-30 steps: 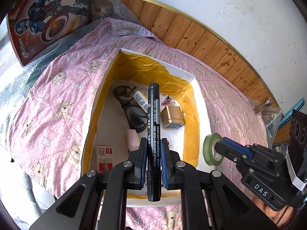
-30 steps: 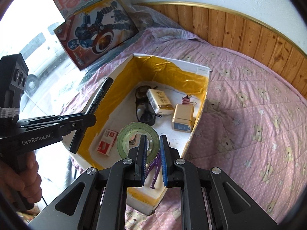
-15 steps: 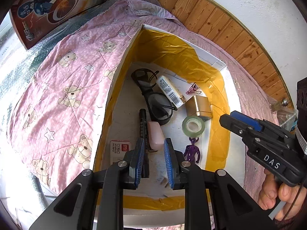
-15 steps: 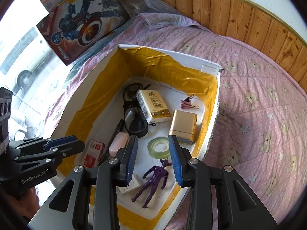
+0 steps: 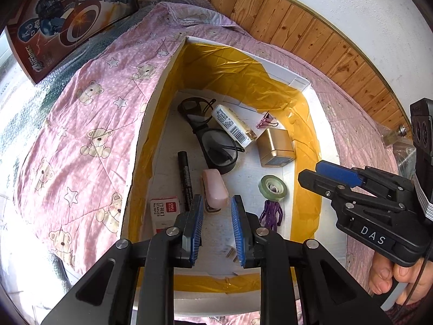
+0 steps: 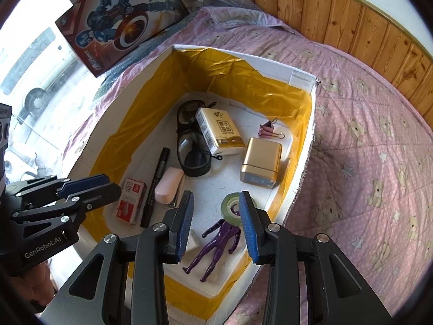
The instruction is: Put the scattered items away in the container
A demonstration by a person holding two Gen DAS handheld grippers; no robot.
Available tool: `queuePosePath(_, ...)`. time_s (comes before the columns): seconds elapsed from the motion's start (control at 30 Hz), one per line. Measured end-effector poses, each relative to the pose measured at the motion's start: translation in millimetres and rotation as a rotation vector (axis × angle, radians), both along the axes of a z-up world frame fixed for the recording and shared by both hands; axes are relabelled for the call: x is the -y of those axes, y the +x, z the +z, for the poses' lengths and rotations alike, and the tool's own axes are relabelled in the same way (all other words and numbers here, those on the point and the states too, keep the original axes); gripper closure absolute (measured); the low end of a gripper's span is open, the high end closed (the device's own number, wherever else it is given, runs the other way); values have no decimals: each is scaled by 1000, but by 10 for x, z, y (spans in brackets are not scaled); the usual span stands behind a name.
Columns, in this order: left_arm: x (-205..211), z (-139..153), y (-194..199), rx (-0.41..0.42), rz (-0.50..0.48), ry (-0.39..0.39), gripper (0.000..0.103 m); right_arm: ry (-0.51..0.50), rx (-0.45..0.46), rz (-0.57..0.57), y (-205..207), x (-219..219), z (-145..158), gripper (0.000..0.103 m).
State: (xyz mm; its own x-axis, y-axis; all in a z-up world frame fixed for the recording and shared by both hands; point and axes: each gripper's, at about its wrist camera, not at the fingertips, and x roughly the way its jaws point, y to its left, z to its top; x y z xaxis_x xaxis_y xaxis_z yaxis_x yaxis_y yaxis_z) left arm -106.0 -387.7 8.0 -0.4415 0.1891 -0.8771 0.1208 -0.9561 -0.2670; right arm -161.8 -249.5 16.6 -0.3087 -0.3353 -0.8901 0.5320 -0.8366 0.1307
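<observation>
A white foam box (image 5: 328,132) (image 6: 303,77) lined with yellow tape sits on a pink bear-print quilt. Inside lie a black marker (image 5: 185,178) (image 6: 156,187), a green tape roll (image 5: 272,187) (image 6: 230,208), a purple figure (image 5: 272,212) (image 6: 216,246), a pink stapler (image 5: 215,188) (image 6: 169,181), a staples box (image 5: 164,211) (image 6: 130,199), black glasses (image 5: 216,146) (image 6: 189,146), a tissue pack (image 5: 232,127) (image 6: 220,131), a gold box (image 5: 276,146) (image 6: 259,159) and a pink binder clip (image 5: 266,122) (image 6: 268,131). My left gripper (image 5: 215,203) (image 6: 108,184) and right gripper (image 6: 216,199) (image 5: 308,173) hover open and empty above the box.
A toy box with a shield picture (image 5: 67,13) (image 6: 124,24) leans at the back left on bubble wrap. A wooden panel wall (image 5: 311,32) (image 6: 351,13) curves behind the bed. The quilt (image 5: 89,124) (image 6: 365,149) spreads around the container.
The left gripper let go of the black marker and the right let go of the green tape roll; both now lie in the box. Both grippers have opened wider and drawn back slightly.
</observation>
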Motion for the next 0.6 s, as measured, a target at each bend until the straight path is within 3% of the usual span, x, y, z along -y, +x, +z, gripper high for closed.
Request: queuePosePath(0.6, -168, 254, 198, -77, -36, -58, 80, 62, -9, 60, 348, 14, 78, 66)
